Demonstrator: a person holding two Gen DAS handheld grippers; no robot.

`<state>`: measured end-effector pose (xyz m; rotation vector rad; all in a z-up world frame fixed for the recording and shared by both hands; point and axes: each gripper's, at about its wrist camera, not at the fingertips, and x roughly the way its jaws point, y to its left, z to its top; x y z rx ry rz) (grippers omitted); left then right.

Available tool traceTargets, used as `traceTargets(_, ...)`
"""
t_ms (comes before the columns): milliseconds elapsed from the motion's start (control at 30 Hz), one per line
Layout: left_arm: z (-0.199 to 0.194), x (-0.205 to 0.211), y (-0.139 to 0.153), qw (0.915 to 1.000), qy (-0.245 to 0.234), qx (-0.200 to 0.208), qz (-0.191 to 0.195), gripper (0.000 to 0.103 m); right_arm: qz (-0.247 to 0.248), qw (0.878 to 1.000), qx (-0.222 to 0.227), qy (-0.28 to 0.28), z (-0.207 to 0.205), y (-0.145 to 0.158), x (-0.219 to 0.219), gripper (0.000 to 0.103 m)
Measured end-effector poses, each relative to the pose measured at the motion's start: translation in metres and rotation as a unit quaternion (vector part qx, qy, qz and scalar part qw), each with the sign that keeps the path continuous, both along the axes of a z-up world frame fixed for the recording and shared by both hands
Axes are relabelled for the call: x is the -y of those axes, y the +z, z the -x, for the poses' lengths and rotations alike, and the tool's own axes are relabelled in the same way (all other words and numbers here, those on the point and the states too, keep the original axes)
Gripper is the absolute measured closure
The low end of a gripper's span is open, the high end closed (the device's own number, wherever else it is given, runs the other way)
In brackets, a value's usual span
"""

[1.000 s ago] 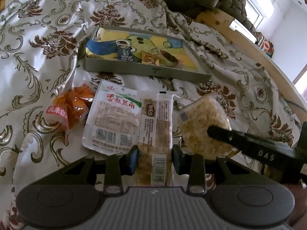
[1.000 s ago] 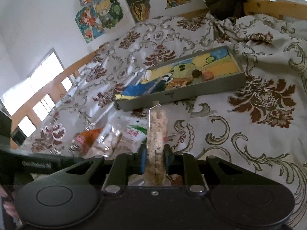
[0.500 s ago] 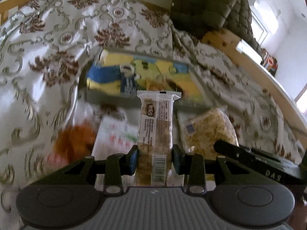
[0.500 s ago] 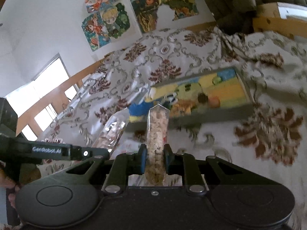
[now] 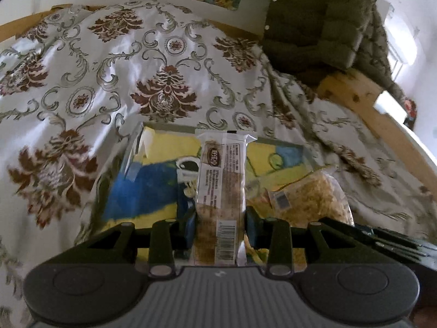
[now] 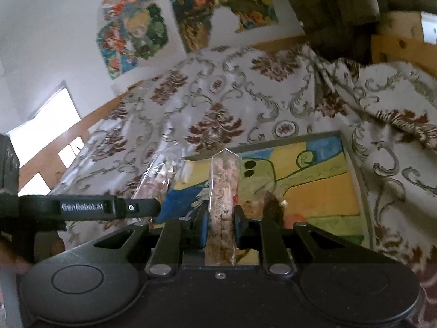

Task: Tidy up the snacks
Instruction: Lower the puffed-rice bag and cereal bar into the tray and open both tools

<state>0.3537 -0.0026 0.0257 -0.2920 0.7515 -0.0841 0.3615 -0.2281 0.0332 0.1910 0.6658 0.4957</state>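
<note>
My left gripper point(image 5: 220, 229) is shut on a long cereal bar point(image 5: 221, 188) in a clear wrapper with a barcode, held up over the near side of a grey tray point(image 5: 131, 147) with a blue and yellow cartoon lining. My right gripper point(image 6: 218, 229) is shut on a clear round rice cake pack point(image 6: 222, 202), seen edge-on, above the same tray point(image 6: 355, 169). That pack point(image 5: 311, 199) shows at the right in the left wrist view. The left gripper's bar point(image 6: 158, 177) shows at the left in the right wrist view. A few small snacks point(image 6: 273, 205) lie in the tray.
The tray lies on a bed with a white, floral-patterned cover point(image 5: 109, 76). A dark green quilted jacket point(image 5: 322, 22) hangs over the wooden bed frame point(image 5: 363, 101) at the far right. Cartoon posters point(image 6: 133, 32) hang on the wall behind. The left tool's body point(image 6: 82, 207) is close at my right gripper's left.
Both grippers have lifted their snacks off the bedcover and moved forward over the tray. The other packets on the bed have dropped out of view.
</note>
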Motion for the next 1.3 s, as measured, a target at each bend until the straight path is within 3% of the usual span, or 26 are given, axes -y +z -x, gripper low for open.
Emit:
traceTargets(333,-0.05,0.006,-0.036,0.9996,0.011,-0.026,0.003,0.063,0.013,1.0,-0.026,-0.003,-0.056,-0.024,-0.019,0.083)
traceTargets(667,-0.06,0.026,-0.05,0.9993,0.004,-0.034,-0.014,0.063,0.051,0.998,-0.034,-0.009,-0.064,-0.033,-0.016,0.082)
traceTargets(800,-0.057,0.028,-0.054,0.9988,0.004,-0.044,-0.02,0.062,0.075,0.997,-0.026,-0.014,-0.063,-0.032,-0.015,0.076)
traceTargets(1067,-0.047,0.026,-0.043,0.9993,0.007,-0.031,-0.019,0.042,0.105,0.994,-0.017,-0.027,-0.056,-0.029,-0.005,0.072)
traceTargets(1167,-0.035,0.022,-0.032,0.9997,0.012,-0.016,-0.016,0.035,0.113,0.993,-0.006,-0.032,-0.049,-0.021,-0.001,0.062)
traceTargets(1233,-0.024,0.019,-0.023,0.9997,0.017,-0.001,-0.019,0.022,0.113,0.993,0.005,-0.036,-0.04,-0.012,0.004,0.055)
traceTargets(1300,-0.009,0.016,-0.012,0.9991,0.022,0.02,-0.031,0.017,0.11,0.993,0.017,-0.039,-0.03,-0.003,0.007,0.042)
